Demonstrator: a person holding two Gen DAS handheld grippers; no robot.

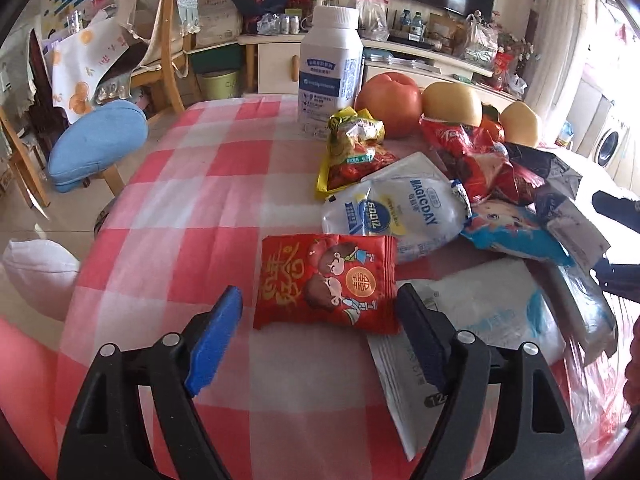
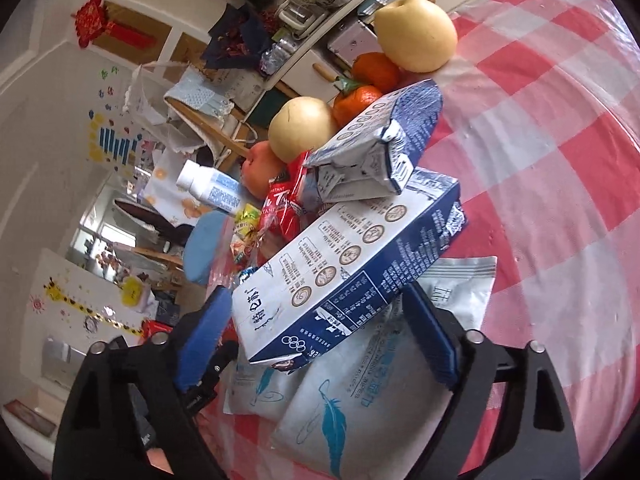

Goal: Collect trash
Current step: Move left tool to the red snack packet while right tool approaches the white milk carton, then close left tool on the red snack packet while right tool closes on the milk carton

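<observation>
In the left wrist view we found the checked tablecloth (image 1: 192, 208) bare across the left and centre of the frame, its edge curving down the left side with a blue-cushioned chair (image 1: 98, 144) beyond; that was the open room for movement. The left gripper (image 1: 320, 312) stood spread at lower centre, its pads pressing on nothing, with the red snack packet (image 1: 326, 282) lying flat on the cloth between and just beyond the fingertips. Right of it we counted one clear pouch (image 1: 394, 210), one yellow wrapper (image 1: 352, 148), one red foil bag (image 1: 476, 160), one white bottle (image 1: 330, 64). The heap at the right edge was cut off and hard to sort.

In the right wrist view the right gripper (image 2: 320, 332) stood wide, the blue milk carton (image 2: 352, 264) lying tilted between its fingers; we could not tell whether either pad touched it. A second, crushed carton (image 2: 380, 148) rested on top. We counted two pears (image 2: 416, 32), two tangerines (image 2: 376, 70), and two white feather-print bags (image 2: 352, 408) below, partly covered. Bare cloth filled the right of the frame.
</observation>
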